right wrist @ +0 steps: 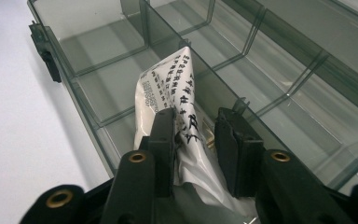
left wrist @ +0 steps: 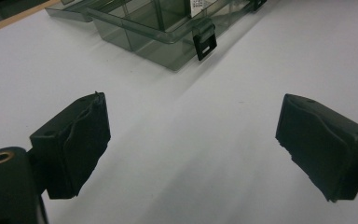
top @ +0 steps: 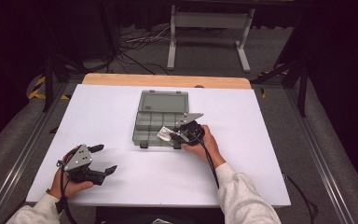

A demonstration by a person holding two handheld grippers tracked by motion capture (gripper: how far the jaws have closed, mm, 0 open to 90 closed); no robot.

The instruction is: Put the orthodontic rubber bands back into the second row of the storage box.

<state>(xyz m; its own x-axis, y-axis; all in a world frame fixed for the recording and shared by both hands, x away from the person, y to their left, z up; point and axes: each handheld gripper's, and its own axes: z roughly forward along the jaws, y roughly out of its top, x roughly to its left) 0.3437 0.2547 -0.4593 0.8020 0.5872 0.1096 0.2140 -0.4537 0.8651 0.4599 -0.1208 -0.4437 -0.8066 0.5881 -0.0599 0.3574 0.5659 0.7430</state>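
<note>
Black jaws of the right gripper point(right wrist: 193, 135) stand loosened around a printed packet point(right wrist: 168, 88) lowered into the compartment box point(right wrist: 307, 70) at centre frame; withdrawal remains. Left gripper point(top: 103, 160) waits open.

box dividers point(right wrist: 242, 44) hem right gripper point(right wrist: 195, 128)

Smoky grey see-through organiser box point(top: 161, 122) on a white table point(top: 102, 116) — white packet point(right wrist: 168, 88), black print.
</note>
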